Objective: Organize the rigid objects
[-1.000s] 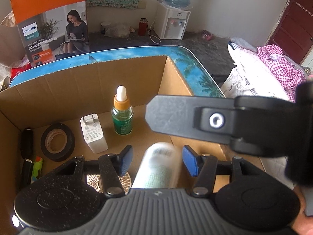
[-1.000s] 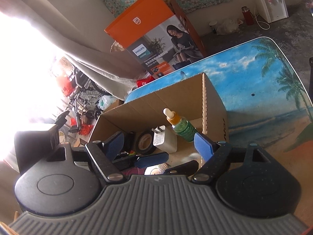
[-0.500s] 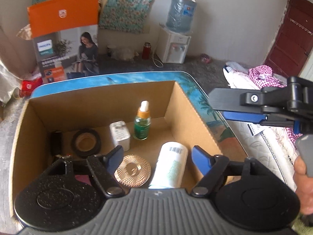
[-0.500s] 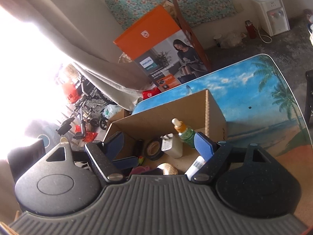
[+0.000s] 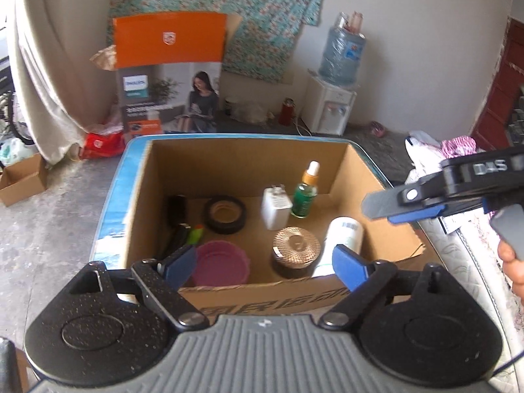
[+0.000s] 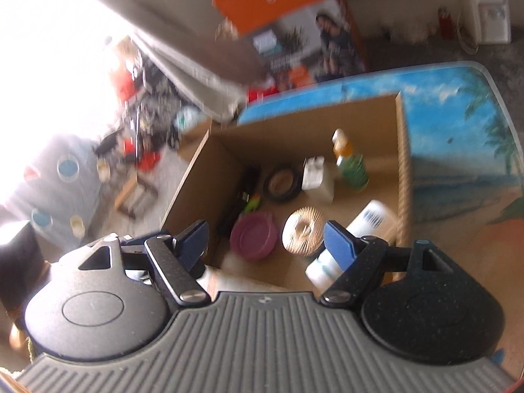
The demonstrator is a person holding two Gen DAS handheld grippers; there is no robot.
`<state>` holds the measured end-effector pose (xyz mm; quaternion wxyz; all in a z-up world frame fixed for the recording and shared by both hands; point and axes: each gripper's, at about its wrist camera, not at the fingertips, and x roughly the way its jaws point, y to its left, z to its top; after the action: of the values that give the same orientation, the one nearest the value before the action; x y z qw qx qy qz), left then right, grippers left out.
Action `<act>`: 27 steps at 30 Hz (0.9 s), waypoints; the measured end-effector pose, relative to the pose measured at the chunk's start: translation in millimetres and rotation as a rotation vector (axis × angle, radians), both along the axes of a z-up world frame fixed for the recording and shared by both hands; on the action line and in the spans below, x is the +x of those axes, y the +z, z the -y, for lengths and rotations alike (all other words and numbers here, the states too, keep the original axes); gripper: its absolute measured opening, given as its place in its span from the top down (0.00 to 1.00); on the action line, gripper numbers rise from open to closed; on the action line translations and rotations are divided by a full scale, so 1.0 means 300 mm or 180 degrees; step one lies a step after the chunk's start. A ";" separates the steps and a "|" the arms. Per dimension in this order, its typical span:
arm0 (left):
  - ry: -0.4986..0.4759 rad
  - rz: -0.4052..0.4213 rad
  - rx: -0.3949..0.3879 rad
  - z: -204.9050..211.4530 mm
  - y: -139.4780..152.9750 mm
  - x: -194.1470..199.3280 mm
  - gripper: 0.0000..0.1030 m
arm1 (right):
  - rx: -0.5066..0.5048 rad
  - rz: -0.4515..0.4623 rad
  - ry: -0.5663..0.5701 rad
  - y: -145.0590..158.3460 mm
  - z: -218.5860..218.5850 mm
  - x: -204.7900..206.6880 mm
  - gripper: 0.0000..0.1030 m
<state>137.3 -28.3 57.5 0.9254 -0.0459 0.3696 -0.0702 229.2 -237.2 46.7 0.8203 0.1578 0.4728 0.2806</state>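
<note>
An open cardboard box point(image 5: 366, 177) point(image 6: 403, 163) stands on the beach-print table point(image 6: 458, 137). Inside lie a white tube bottle point(image 5: 344, 239) point(image 6: 360, 229), a gold ribbed lid point(image 5: 296, 245) point(image 6: 303, 231), a pink bowl point(image 5: 222, 262) point(image 6: 253, 235), a black tape roll point(image 5: 225, 213), a white charger point(image 5: 275, 208), a green dropper bottle point(image 5: 304, 195) and dark items at the left wall. My left gripper point(image 5: 265, 265) is open and empty, above the box's near wall. My right gripper point(image 6: 265, 239) is open and empty above the box; it also shows in the left wrist view point(image 5: 412, 206).
An orange Philips carton point(image 5: 170, 75) stands behind the table. A water dispenser point(image 5: 330, 104) is at the back wall. Clothes point(image 5: 455, 147) lie to the right. A small cardboard box point(image 5: 19, 180) sits on the floor at left.
The white bottle left my left gripper and now lies in the box. Both grippers have pulled up and back from the box.
</note>
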 end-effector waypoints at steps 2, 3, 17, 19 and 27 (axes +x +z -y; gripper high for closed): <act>0.0050 0.0026 -0.0065 -0.037 -0.002 -0.029 0.09 | -0.0069 -0.0201 0.0028 -0.012 -0.032 0.019 0.25; 0.0065 0.0032 -0.0091 -0.050 -0.003 -0.038 0.08 | -0.0097 -0.0264 0.0016 -0.016 -0.044 0.023 0.25; 0.0324 -0.0019 0.0103 -0.124 -0.021 -0.144 0.00 | -0.0371 0.1169 -0.0569 0.106 -0.132 -0.354 0.01; 0.0406 -0.0021 0.0183 -0.122 -0.020 -0.143 0.00 | -0.0537 0.1313 -0.0788 0.095 -0.121 -0.404 0.01; 0.0530 -0.0180 0.0382 -0.099 -0.038 -0.091 0.00 | -0.1102 0.1298 -0.1184 0.003 -0.128 -0.446 0.01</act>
<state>110.0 1.3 46.0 0.9183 -0.0229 0.3941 0.0306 95.5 -198.9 47.6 0.9499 0.0402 0.3025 0.0672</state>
